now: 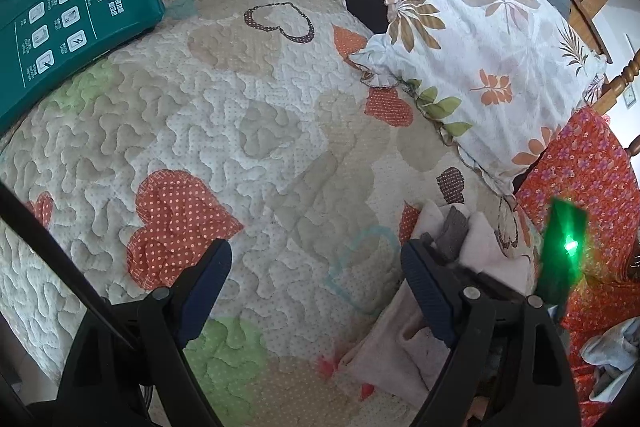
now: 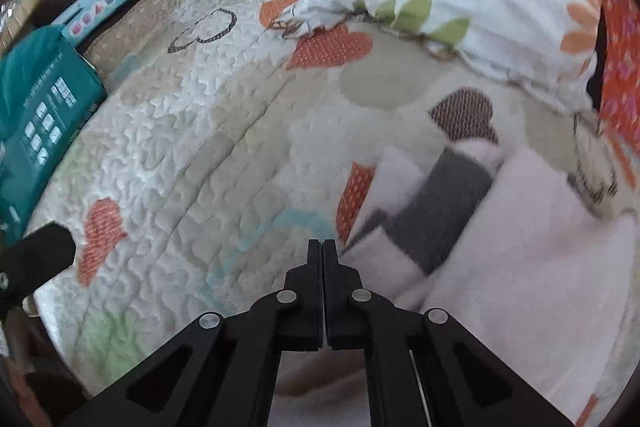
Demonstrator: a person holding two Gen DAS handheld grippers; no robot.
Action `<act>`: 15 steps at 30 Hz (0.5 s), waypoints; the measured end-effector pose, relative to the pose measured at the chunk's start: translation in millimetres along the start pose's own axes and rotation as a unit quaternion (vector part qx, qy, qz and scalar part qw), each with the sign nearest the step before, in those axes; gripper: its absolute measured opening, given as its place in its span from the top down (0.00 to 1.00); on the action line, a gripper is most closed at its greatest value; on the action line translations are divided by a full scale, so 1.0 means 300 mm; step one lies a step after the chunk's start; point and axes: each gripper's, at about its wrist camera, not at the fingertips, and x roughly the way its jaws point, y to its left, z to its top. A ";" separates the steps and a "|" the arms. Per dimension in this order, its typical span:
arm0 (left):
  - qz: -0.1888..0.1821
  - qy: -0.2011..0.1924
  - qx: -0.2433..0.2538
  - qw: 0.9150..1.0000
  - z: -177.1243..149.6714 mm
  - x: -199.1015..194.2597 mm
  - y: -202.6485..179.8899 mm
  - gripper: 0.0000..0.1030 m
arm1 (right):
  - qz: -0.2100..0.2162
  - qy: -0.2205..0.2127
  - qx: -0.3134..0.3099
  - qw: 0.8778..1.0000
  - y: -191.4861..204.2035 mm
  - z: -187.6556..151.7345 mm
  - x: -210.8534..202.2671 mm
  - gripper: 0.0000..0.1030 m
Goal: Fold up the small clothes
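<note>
Left gripper: jaws wide apart, empty, over the quilt.
Right gripper: jaws pressed together, empty.
Pink-and-grey garment: on the quilt, just right of the right gripper.

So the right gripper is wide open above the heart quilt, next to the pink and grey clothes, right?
Not quite. The right gripper is shut, its two fingers pressed together with nothing between them, as the right wrist view shows. The rest holds: it is above the heart quilt, next to the pink and grey clothes.
</note>
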 end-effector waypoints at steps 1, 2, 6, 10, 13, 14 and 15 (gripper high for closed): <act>-0.002 -0.002 0.003 1.000 -0.001 -0.002 0.000 0.17 | 0.003 -0.012 0.010 1.000 -0.015 0.006 -0.020 0.97; -0.003 -0.003 0.006 1.000 -0.004 -0.003 -0.003 0.17 | 0.004 -0.022 0.028 0.999 -0.047 0.013 -0.049 0.93; -0.019 0.007 0.030 0.999 -0.020 0.010 -0.046 0.17 | -0.065 -0.025 0.048 0.996 -0.165 0.028 -0.110 0.51; -0.059 0.027 0.073 0.995 -0.078 0.032 -0.143 0.17 | -0.067 0.005 0.078 0.995 -0.267 0.026 -0.100 0.45; -0.105 0.057 0.106 0.987 -0.144 0.066 -0.217 0.28 | -0.049 0.029 0.103 0.993 -0.308 0.024 -0.063 0.45; -0.111 0.069 0.113 0.985 -0.159 0.080 -0.233 0.34 | -0.048 0.033 0.103 0.993 -0.316 0.026 -0.053 0.45; -0.117 0.083 0.119 0.982 -0.175 0.102 -0.248 0.36 | -0.051 0.040 0.099 0.993 -0.314 0.030 -0.039 0.45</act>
